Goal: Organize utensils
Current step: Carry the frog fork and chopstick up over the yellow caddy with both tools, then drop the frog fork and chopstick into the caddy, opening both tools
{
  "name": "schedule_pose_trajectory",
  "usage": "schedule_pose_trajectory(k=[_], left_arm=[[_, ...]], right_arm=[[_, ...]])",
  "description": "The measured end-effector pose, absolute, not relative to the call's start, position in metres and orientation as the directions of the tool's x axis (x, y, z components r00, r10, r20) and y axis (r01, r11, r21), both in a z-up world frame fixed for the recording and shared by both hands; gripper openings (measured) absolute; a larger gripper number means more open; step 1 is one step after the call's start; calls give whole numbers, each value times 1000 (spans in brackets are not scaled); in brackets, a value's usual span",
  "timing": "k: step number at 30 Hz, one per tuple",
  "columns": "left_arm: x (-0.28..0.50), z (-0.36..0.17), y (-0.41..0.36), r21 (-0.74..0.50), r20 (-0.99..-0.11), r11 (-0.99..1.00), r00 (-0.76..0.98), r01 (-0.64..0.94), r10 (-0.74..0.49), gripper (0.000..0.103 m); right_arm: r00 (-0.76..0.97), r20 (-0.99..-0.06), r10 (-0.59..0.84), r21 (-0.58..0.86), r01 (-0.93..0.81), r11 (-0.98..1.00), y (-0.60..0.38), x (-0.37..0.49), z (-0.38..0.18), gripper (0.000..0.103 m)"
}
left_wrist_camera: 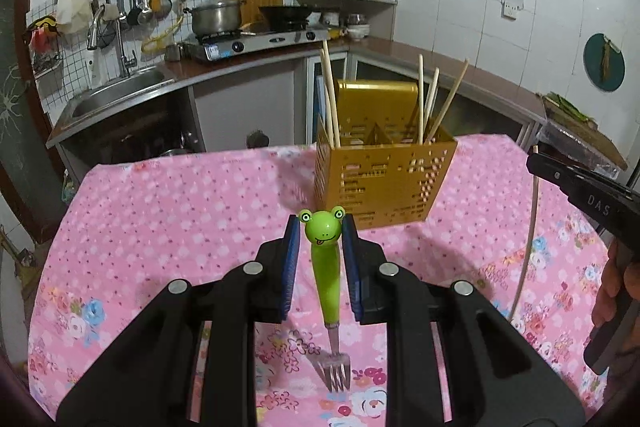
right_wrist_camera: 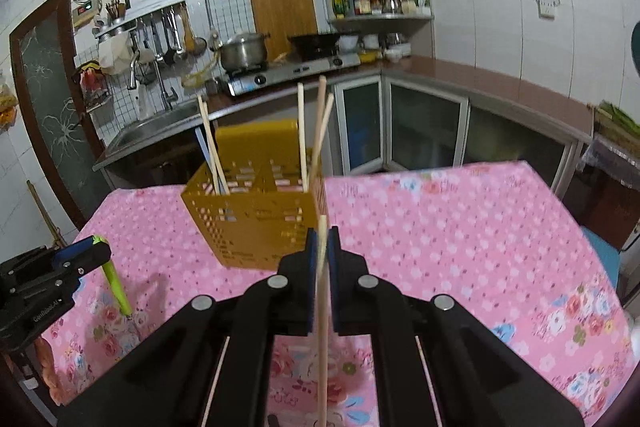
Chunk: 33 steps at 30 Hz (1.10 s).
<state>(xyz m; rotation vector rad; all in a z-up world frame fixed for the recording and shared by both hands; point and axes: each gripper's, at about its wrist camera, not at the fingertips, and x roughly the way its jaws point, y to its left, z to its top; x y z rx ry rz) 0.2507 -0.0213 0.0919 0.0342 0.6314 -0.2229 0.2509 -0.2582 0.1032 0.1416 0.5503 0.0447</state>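
A: Why do we hold both utensils lifted off the cloth?

B: So they can drop into the gold caddy (left_wrist_camera: pixel 384 183) ahead: left gripper (left_wrist_camera: pixel 320 247) clamps the frog fork (left_wrist_camera: pixel 326 267), tines down; right gripper (right_wrist_camera: pixel 322 259) pinches 1 chopstick (right_wrist_camera: pixel 322 327)

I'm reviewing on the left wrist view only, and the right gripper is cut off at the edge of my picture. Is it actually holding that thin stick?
Observer: Yes. In the right wrist view the right gripper is shut on a single chopstick, pinched between its blue pads.
Operator: Where along the chopstick is the grip?
Observer: Near its top. The end pokes just above the fingertips, and the rest runs down out of frame.
Operator: How does it line up with the holder?
Observer: From that camera, the chopstick's top overlaps the near right corner of the yellow holder, which stands beyond it.
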Motion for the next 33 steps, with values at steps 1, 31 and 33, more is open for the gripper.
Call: schedule_pose_trajectory(k=[1, 31, 33], left_arm=[[251, 95, -20, -37, -583, 976, 789, 216, -197, 20], [275, 211, -34, -18, -434, 976, 878, 218, -204, 17], [281, 220, -39, -19, -422, 974, 881, 225, -212, 17]], right_arm=[[857, -509, 80, 144, -7, 990, -258, 250, 106, 5], [941, -331, 70, 116, -33, 993, -249, 272, 236, 5], [945, -318, 75, 123, -37, 992, -249, 278, 247, 5]])
